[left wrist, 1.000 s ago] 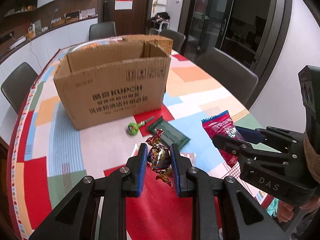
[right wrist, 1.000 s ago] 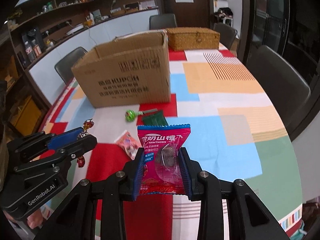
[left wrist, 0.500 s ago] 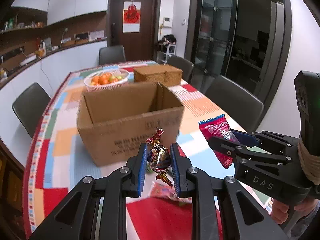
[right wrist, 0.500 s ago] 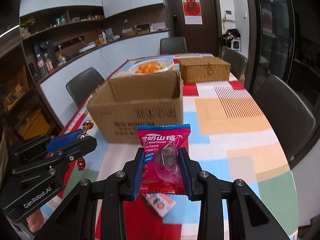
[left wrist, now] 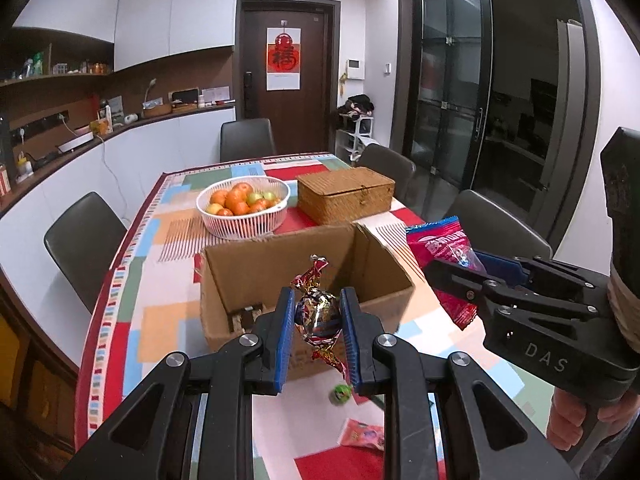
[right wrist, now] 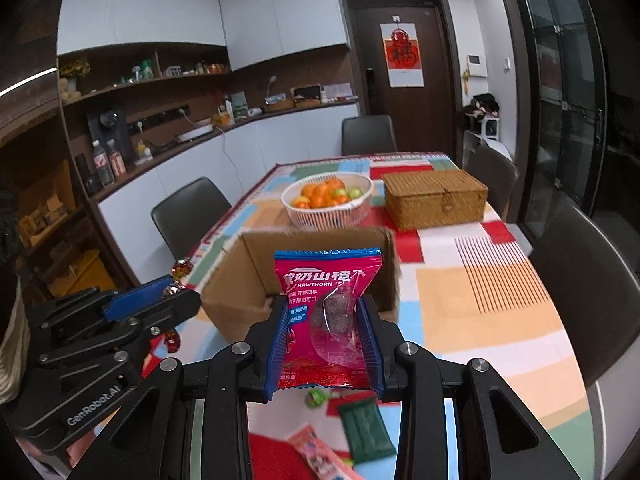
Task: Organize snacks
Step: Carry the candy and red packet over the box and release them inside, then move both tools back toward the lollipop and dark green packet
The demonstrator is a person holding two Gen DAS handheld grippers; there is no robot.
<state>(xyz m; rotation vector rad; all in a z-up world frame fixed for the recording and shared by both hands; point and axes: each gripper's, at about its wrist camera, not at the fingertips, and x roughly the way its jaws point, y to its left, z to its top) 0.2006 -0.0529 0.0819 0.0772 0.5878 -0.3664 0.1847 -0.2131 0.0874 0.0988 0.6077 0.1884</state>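
Observation:
My left gripper (left wrist: 316,330) is shut on a foil-wrapped candy (left wrist: 318,314) and holds it up in front of the open cardboard box (left wrist: 256,276). My right gripper (right wrist: 326,344) is shut on a red hawthorn snack packet (right wrist: 328,300), also raised before the box (right wrist: 240,280). The right gripper shows in the left wrist view (left wrist: 472,276), with its packet (left wrist: 440,244) beside the box's right edge. The left gripper shows at the left of the right wrist view (right wrist: 168,298). A green lollipop (left wrist: 340,394), a pink packet (left wrist: 362,436) and a green packet (right wrist: 366,428) lie on the table below.
A white basket of fruit (left wrist: 244,206) and a wicker box (left wrist: 346,196) stand behind the cardboard box on the patchwork tablecloth (right wrist: 500,308). Grey chairs (left wrist: 82,240) ring the table. A counter with clutter runs along the left wall.
Both grippers have risen with their snacks and now look down into the box from above its near edge. The loose snacks on the table have dropped low in the views.

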